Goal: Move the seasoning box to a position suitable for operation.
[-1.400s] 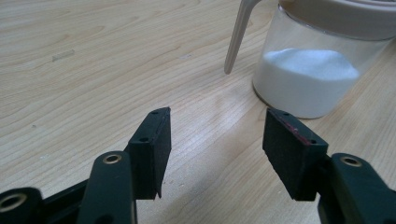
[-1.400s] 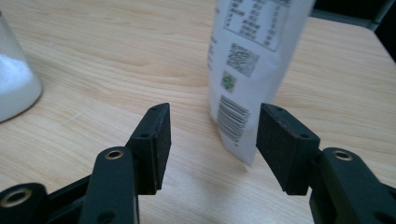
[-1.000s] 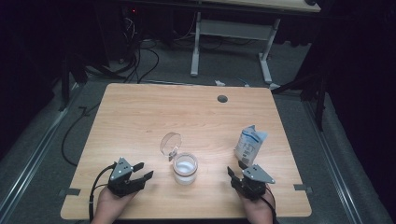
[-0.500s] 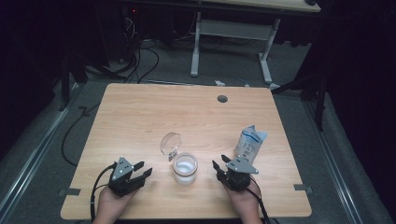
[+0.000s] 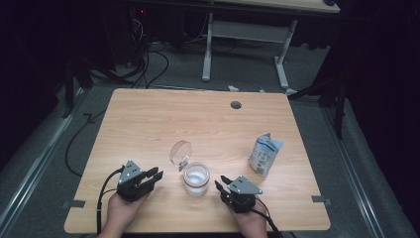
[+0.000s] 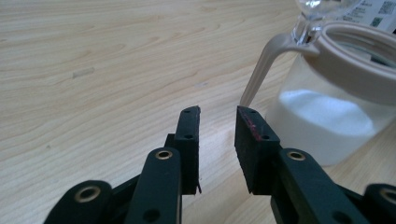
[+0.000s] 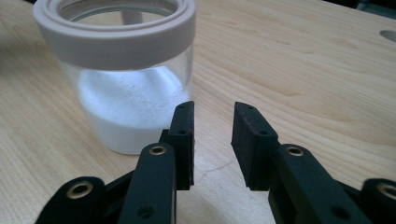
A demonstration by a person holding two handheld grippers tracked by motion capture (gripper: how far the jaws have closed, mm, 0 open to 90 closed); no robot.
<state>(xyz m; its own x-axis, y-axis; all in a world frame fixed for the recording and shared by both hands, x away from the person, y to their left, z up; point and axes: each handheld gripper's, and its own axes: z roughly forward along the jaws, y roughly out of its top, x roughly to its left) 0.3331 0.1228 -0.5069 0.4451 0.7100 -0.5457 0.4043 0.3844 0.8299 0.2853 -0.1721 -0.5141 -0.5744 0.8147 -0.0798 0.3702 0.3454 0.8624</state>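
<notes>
A clear jar (image 5: 196, 179) with a beige collar stands near the table's front middle, part full of white powder. Its round clear lid (image 5: 181, 152) is hinged open at the far left side. My left gripper (image 5: 154, 175) rests on the table left of the jar, open, with nothing between its jaws. In the left gripper view, that gripper (image 6: 217, 116) points past the jar (image 6: 327, 121) on its right. My right gripper (image 5: 221, 182) lies just right of the jar, also open and empty. The right gripper (image 7: 212, 112) has the jar (image 7: 126, 84) close on its left.
A white and blue pouch (image 5: 265, 154) stands upright at the right of the wooden table (image 5: 198, 119). A cable hole (image 5: 236, 104) sits near the far edge. Tape marks (image 5: 74, 204) lie at the front corners. Cables and another table's legs (image 5: 208, 44) are beyond.
My right gripper has moved left, from in front of the pouch to close beside the jar. The left gripper, jar and pouch have stayed put.
</notes>
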